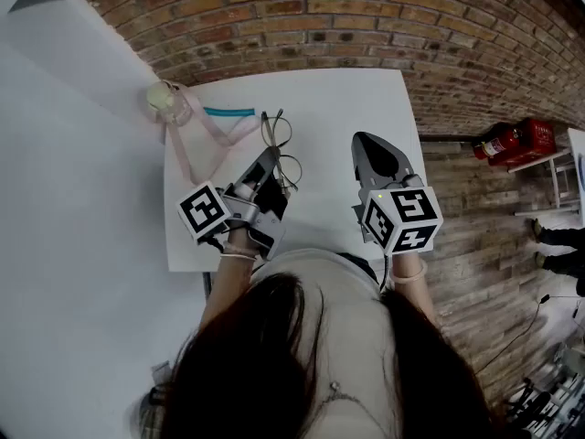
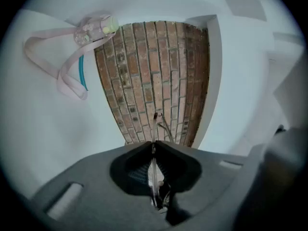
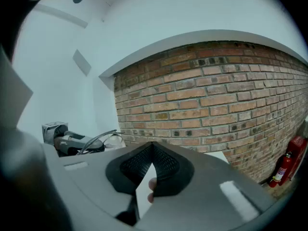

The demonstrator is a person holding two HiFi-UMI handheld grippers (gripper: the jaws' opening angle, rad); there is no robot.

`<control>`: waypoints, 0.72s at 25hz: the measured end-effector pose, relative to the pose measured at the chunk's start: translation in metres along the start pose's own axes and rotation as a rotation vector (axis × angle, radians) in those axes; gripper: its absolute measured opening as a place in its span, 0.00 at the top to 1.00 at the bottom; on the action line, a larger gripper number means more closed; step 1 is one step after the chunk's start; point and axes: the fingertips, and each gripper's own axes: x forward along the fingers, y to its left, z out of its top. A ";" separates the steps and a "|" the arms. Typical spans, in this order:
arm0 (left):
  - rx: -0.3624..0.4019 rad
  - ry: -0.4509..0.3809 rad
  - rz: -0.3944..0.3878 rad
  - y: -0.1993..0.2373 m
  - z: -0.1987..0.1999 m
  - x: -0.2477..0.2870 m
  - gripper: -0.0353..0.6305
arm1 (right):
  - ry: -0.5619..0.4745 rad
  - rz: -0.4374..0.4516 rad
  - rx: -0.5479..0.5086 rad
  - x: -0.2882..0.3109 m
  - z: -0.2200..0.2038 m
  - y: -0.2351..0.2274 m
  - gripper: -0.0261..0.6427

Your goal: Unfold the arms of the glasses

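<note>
Thin wire-framed glasses (image 1: 277, 142) are over the white table (image 1: 338, 99), and my left gripper (image 1: 269, 161) is shut on them. In the left gripper view a thin part of the glasses (image 2: 155, 170) runs between the closed pads and pokes out past the tips. To the right, my right gripper (image 1: 365, 140) hovers apart from the glasses, its jaws shut with nothing between them. The right gripper view shows its closed tips (image 3: 153, 144), and to the left the left gripper (image 3: 65, 142) with the glasses (image 3: 102, 138).
A clear bottle (image 1: 168, 101) with a pink strap and a teal strip (image 1: 228, 112) lie at the table's far left corner. Brick (image 1: 366, 16) lies beyond the table's far edge. A red fire extinguisher (image 1: 512, 141) is off to the right.
</note>
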 end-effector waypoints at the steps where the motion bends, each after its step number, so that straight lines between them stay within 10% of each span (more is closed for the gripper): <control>1: 0.001 -0.001 -0.001 -0.001 0.000 0.000 0.91 | 0.001 0.002 0.001 0.000 0.000 0.001 0.95; 18: 0.007 -0.006 0.002 0.001 0.001 0.001 0.91 | -0.075 0.103 0.002 -0.005 0.011 0.022 0.95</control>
